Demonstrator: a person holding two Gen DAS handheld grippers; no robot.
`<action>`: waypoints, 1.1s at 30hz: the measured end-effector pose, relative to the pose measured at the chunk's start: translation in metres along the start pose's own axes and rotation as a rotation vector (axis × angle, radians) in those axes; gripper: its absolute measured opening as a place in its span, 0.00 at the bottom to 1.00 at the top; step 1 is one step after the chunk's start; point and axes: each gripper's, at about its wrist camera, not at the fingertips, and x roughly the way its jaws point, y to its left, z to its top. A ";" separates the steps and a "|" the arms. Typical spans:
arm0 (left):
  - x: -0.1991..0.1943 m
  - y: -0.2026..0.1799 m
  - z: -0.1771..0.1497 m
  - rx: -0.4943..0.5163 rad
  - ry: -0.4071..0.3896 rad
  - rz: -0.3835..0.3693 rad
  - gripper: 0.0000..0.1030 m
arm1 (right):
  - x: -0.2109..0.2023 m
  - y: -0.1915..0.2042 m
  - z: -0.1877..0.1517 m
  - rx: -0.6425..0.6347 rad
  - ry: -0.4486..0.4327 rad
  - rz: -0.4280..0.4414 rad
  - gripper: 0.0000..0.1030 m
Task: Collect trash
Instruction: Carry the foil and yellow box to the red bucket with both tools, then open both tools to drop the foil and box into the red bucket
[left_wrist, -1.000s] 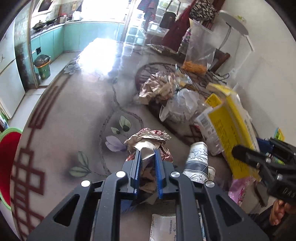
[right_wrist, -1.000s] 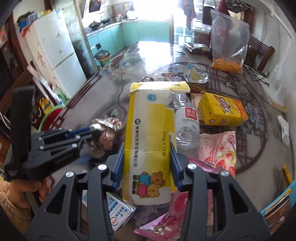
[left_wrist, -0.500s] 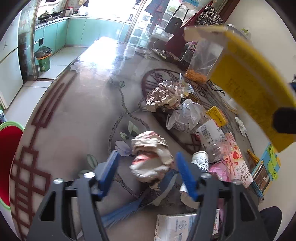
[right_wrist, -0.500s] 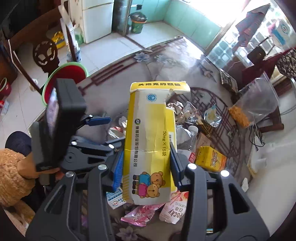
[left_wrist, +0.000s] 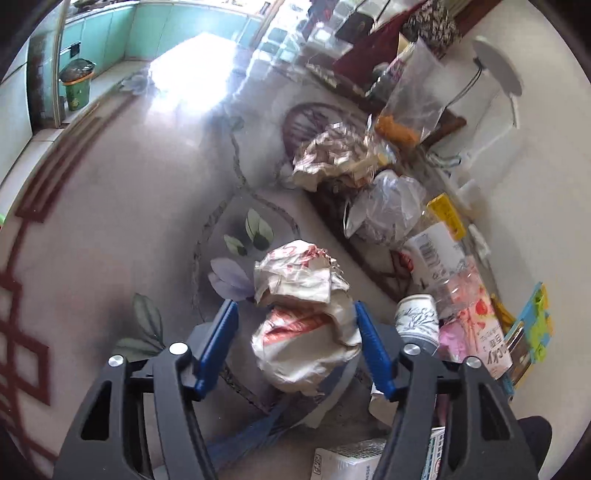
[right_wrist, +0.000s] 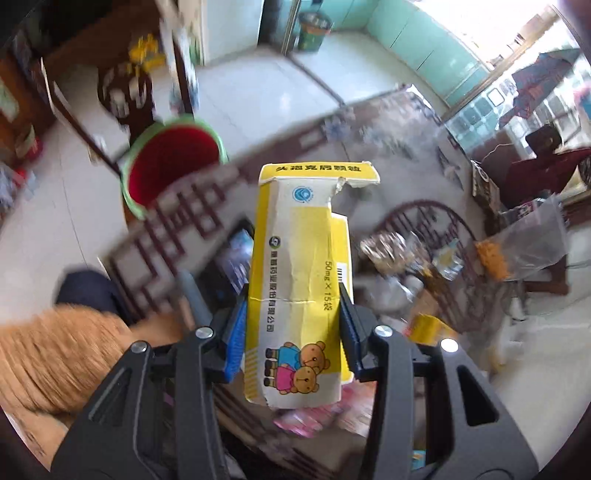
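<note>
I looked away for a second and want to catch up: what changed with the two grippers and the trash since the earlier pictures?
The left gripper let go of the crumpled wrapper, opened wide, and its fingers have just been closing around it again; the left one does not touch it. The right gripper lifted the yellow box off the pile and swung it toward the red bin. Its grip on the box is unchanged, and the paper cup has not moved.

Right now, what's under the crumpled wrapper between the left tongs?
Under the wrapper, a grey-and-blue flat piece sticks out at its near edge, lying on the table. How far it runs beneath is covered.
</note>
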 end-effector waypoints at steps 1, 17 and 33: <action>-0.002 0.001 0.000 0.003 -0.003 -0.053 0.35 | -0.005 -0.004 -0.001 0.060 -0.068 0.044 0.41; -0.201 0.130 -0.013 -0.138 -0.293 0.392 0.28 | 0.068 0.022 -0.029 0.510 -0.393 0.298 0.42; -0.229 0.211 -0.011 -0.345 -0.303 0.479 0.76 | 0.109 0.070 0.030 0.497 -0.387 0.443 0.74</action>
